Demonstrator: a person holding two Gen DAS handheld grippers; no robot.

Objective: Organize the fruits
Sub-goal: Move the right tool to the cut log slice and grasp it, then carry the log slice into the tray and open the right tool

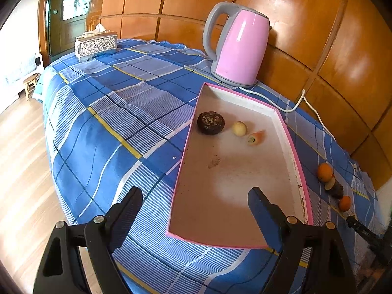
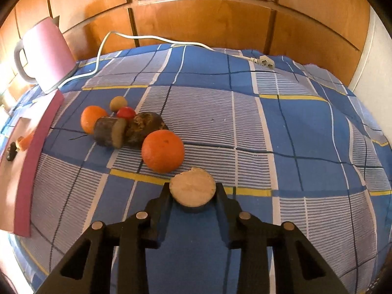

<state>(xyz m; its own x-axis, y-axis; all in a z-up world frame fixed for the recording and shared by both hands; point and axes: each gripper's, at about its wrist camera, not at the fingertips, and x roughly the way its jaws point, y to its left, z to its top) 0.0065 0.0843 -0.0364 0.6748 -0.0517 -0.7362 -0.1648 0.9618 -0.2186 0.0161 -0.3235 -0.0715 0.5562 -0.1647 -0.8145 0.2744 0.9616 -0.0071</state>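
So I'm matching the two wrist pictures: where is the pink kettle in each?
Left wrist view: the pink kettle stands upper centre-right, behind the far end of the tray.
Right wrist view: the pink kettle is at the upper left edge, partly cut off.
Shared landmark: its white cord trailing over the blue checked cloth.

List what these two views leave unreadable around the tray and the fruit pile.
- Right wrist view: tray contents cut off by the left edge and blurred.
- Right wrist view: underside of the cut piece hidden between the right gripper fingers.
- Left wrist view: fruit pile too small and far right to identify.
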